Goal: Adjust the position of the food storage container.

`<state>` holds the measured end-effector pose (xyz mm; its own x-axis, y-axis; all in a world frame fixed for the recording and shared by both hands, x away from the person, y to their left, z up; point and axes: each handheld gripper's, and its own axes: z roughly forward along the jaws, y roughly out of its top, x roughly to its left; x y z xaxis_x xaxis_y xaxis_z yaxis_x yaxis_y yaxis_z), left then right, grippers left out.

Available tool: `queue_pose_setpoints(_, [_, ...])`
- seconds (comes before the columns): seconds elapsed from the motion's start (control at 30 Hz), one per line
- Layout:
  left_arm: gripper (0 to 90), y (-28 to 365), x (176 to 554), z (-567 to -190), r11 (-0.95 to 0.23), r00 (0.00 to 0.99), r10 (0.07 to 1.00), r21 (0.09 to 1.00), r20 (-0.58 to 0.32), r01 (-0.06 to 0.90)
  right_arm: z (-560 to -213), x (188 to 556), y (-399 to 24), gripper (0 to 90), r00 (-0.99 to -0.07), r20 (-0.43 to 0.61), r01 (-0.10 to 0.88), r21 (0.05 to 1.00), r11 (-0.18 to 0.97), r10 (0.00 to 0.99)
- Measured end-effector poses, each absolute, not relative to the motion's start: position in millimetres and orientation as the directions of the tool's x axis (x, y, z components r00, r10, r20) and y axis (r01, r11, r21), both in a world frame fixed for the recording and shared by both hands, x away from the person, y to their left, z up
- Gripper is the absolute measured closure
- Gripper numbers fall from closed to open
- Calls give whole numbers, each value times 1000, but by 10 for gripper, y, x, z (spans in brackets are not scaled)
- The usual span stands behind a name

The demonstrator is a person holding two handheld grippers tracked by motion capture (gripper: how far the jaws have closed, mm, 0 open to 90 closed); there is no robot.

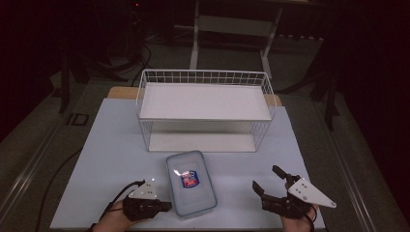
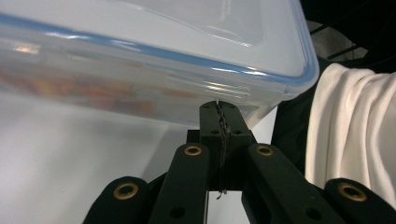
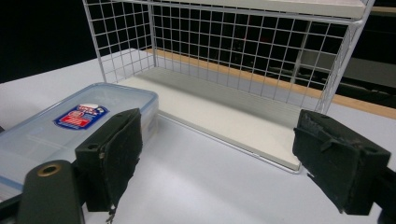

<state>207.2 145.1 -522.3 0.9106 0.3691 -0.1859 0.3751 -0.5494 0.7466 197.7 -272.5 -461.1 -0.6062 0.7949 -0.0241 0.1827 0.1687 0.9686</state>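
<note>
Sticker (image 1: 190, 179) on container lid (image 1: 191, 182), writing unreadable.

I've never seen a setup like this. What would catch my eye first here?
Probably the white wire rack with two shelves, standing at the far middle of the pale table. Just in front of it lies a clear lidded food container with a blue rim and a sticker. The left gripper, shut, is at its near-left edge; the right gripper waits open to the right.

White wire rack (image 1: 205, 108), 2 shelves, on pale table (image 1: 106, 159).
</note>
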Motion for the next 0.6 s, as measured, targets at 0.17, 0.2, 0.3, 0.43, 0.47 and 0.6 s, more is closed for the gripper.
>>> queue_pose_setpoints(0.17, [886,1302,2097,-5226,-567,925,340,748,-170,346,-4611,1973,-2725,155,-606,-26,182,968,170,795])
queue_pose_setpoints(0.2, [886,1287,2093,-5224,-573,927,339,747,-159,337,-4611,1973,-2725,155,-606,-26,182,968,170,795])
queue_pose_setpoints(0.3, [886,1289,2091,-5219,-564,925,344,751,-164,343,-4610,1970,-2730,155,-606,-24,182,969,168,795])
queue_pose_setpoints(0.43, [886,1229,2103,-5220,-563,928,332,755,-168,337,-4612,1979,-2730,155,-606,-21,187,968,167,795])
queue_pose_setpoints(0.47, [886,1200,2102,-5221,-564,929,330,754,-169,337,-4613,1978,-2727,155,-606,-21,187,968,168,795])
queue_pose_setpoints(0.6, [886,1055,2140,-5232,-560,933,315,760,-173,330,-4608,1971,-2726,155,-605,-21,185,969,165,796])
